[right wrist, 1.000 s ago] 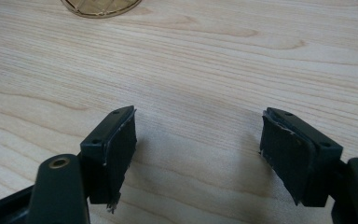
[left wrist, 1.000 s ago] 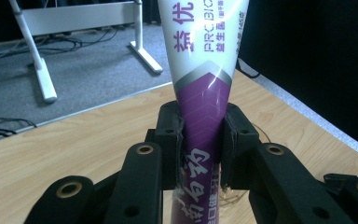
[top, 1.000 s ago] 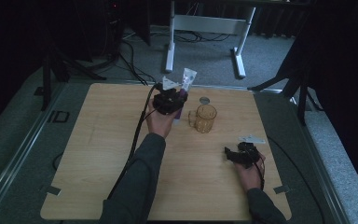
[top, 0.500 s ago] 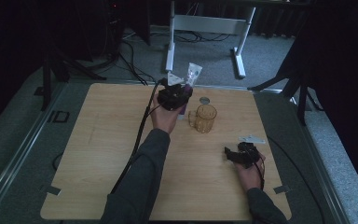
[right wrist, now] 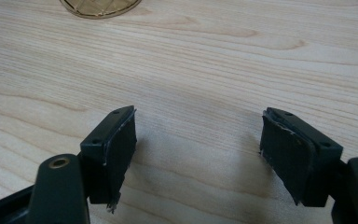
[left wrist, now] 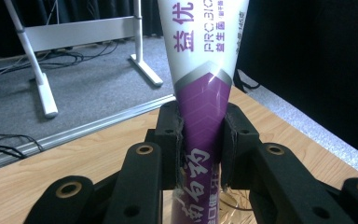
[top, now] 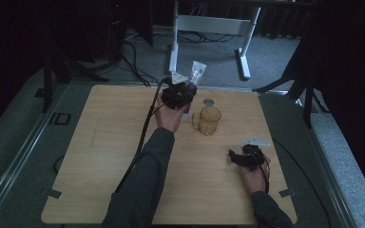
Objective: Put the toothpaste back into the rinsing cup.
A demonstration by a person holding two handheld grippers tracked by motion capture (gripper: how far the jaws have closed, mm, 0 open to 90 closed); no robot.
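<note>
Your left fingers (left wrist: 170, 140) are clamped tight on the purple lower part of a toothpaste tube (left wrist: 204, 70), one pad on each side, so the left gripper (top: 180, 95) has a firm hold and the tube stands up out of the jaws, its white flat end topmost. In the high view that tube (top: 197, 72) is held above the far middle of the table (top: 104, 142), just beside and a little behind the amber glass mug (top: 209, 119). Your right gripper (right wrist: 198, 158) sits low over bare wood near the right front of the table, its jaws wide apart with nothing between them (the mug's base just peeks in at the top of the right gripper view).

The step in hand looks like carrying the tube to the mug, most likely to stand it inside; it is lifted and close, but not yet over the rim. A small round cap (top: 208, 101) lies on the table just behind the mug, apart from both.

For the next move you would need to bring the tube's lower end over the mug's mouth, keep it roughly upright, and lower before you loosen the grip. The mug is light-looking and unheld, so a knock on its rim could tip or slide it; your free right gripper is well apart from it should you want to steady it.
</note>
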